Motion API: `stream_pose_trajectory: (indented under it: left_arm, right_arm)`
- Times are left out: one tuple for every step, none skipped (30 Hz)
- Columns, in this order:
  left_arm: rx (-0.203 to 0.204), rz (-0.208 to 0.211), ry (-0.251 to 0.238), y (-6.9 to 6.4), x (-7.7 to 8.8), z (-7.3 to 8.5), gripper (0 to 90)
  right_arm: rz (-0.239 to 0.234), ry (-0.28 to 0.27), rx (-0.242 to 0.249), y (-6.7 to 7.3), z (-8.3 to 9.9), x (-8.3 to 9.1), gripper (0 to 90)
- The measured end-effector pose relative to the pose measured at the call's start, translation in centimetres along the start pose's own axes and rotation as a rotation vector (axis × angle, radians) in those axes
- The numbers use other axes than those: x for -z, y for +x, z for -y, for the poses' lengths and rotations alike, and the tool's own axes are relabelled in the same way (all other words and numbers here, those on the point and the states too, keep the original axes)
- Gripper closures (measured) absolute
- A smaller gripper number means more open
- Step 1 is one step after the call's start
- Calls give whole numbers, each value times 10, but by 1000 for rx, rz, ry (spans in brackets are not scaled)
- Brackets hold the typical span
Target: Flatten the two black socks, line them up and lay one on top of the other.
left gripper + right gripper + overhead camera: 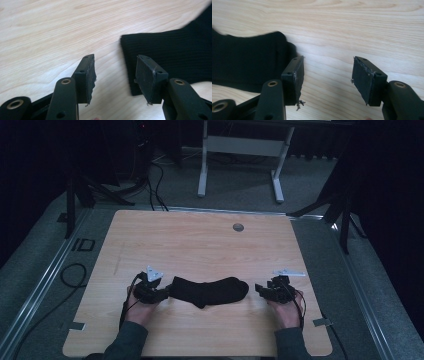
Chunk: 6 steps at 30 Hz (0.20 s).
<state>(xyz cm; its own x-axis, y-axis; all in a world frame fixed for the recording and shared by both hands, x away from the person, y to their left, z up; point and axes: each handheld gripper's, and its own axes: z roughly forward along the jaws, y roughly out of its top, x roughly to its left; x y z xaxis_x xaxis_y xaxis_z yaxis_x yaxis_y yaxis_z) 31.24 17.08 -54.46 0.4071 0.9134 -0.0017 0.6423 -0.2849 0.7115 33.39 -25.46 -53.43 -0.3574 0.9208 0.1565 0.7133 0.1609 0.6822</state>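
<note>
A black sock (207, 291) lies flat and stretched sideways on the wooden table (200, 240), near the front edge. My left gripper (159, 294) sits at the sock's left end with its jaws apart. In the left gripper view the left gripper (116, 72) stands open; the ribbed end of the sock (175, 55) reaches just inside the right pad, and neither pad presses on it. My right gripper (261, 290) sits a little off the sock's right end. In the right gripper view the right gripper (327, 72) stands open over bare wood, with the sock (249, 60) beside its left jaw.
A round grommet (238, 227) is set into the table near its far edge. Beyond the table stand a white desk frame (240, 150), dark tripod legs (345, 215) and cables (75, 275) on the grey floor. Tape tabs (322, 322) mark the front corners.
</note>
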Motion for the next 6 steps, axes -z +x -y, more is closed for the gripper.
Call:
stream_pose_trajectory:
  left_arm:
    - [8, -6, 0, 2, 0, 0, 501]
    - [15, -14, 1, 3, -1, 0, 502]
    - [18, -24, 3, 5, -1, 0, 502]
    - [21, -30, 6, 6, -2, 1, 502]
    - [27, -42, 9, 8, -2, 1, 502]
    - [31, -52, 11, 9, -3, 1, 502]
  right_arm:
    - [11, 4, 8, -1, 1, -1, 423]
    - [21, 8, 14, -2, 1, -1, 422]
    - [35, 11, 19, -4, 2, -2, 420]
    - [46, 13, 20, -5, 2, -2, 419]
    - [55, 14, 23, -7, 3, -2, 416]
    - [71, 14, 30, -10, 3, -2, 412]
